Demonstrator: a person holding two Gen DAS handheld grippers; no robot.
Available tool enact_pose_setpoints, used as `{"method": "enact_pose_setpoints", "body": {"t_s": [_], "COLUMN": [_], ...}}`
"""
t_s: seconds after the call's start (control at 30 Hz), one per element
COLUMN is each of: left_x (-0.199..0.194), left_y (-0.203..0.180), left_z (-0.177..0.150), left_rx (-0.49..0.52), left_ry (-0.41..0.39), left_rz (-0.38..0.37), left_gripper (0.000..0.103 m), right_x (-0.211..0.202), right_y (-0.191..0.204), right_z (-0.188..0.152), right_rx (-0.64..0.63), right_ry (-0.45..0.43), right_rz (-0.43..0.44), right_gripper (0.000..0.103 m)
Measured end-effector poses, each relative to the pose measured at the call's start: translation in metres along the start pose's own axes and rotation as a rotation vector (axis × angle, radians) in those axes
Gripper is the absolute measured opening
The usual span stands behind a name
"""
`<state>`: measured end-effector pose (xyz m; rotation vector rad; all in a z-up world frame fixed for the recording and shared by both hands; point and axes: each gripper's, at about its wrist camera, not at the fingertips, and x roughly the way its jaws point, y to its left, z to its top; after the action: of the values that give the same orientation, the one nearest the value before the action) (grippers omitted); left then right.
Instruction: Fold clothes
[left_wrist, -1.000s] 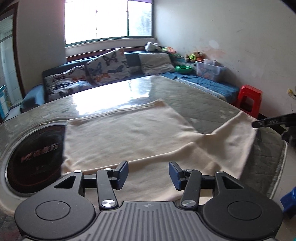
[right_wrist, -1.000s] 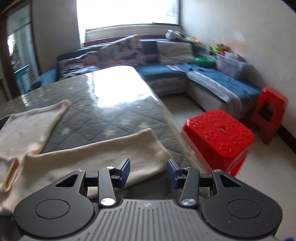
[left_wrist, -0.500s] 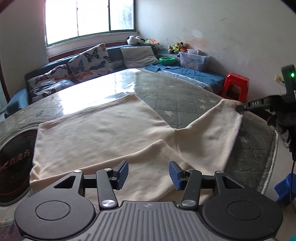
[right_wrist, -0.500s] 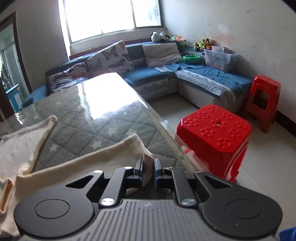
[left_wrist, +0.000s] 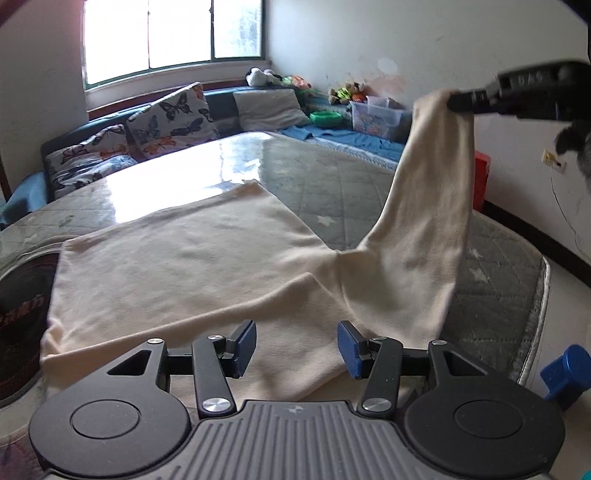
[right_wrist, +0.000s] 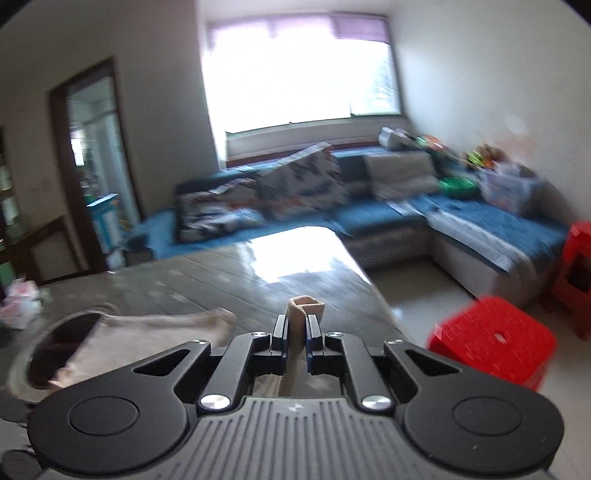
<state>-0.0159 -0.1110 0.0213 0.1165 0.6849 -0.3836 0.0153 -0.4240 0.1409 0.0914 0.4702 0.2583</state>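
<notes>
My right gripper (right_wrist: 296, 332) is pinched tight on the end of a sleeve (right_wrist: 305, 308). A little bit of the cream cloth pokes up past its fingers (right_wrist: 279, 332). In the left wrist view I see my right gripper (left_wrist: 458, 101) high up and to the right of my left one, with the sleeve (left_wrist: 424, 206) hanging down from it to the table (left_wrist: 332, 184).

My left gripper (left_wrist: 296, 345) is open wide and holds nothing. It hangs just above the near edge of the cream top (left_wrist: 177, 266). The body of the top lies flat on the table, ahead of my left gripper and a bit to its left. The lifted sleeve joins the body just ahead of my left gripper, to its right.

The right wrist view is blurry. Below and to the right of my right gripper is a red stool (right_wrist: 495, 339) on the floor. Far ahead of both grippers is a blue sofa (right_wrist: 376, 218) with pillows, under a bright window (left_wrist: 173, 33).
</notes>
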Motion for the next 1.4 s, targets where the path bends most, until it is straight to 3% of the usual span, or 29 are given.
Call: {"method": "enact_pose_setpoints", "body": {"t_s": [0.13, 0.37, 0.67, 0.87, 1.03, 1.23, 1.4], "left_x": [-0.027, -0.081, -0.132, -0.136, -0.132, -0.114, -0.086], "left_y": [0.021, 0.08, 0.139, 0.142, 0.134, 0.106, 0.088], "left_z": [-0.001, -0.019, -0.056, -0.065, -0.059, -0.042, -0.036], "left_rx": [-0.045, -0.159, -0.311, -0.33, -0.302, -0.22, -0.154], "left_ry": [-0.054, -0.117, -0.135, -0.126, -0.145, -0.152, -0.093], "left_rz": [0.043, 0.218, 0.389, 0.401, 0.36, 0.24, 0.213], "left_gripper": [0.055, 0.056, 0.057, 0.057, 0.057, 0.05, 0.05], "right_x": [-0.004, 0.009, 0.042, 0.052, 0.044, 0.041, 0.037], "right_y": [0.04, 0.123, 0.215, 0.257, 0.244, 0.193, 0.147], "right_z": [0.018, 0.027, -0.015, -0.049, -0.044, -0.042, -0.057], "right_rx": [-0.081, -0.235, -0.387, -0.453, -0.462, -0.463, -0.438], "right_ry": [-0.018, -0.003, 0.144, 0.257, 0.254, 0.304, 0.379], "right_rz": [0.106, 0.3, 0.5, 0.586, 0.564, 0.431, 0.334], "right_gripper": [0.008, 0.008, 0.008, 0.01, 0.015, 0.017, 0.019]}}
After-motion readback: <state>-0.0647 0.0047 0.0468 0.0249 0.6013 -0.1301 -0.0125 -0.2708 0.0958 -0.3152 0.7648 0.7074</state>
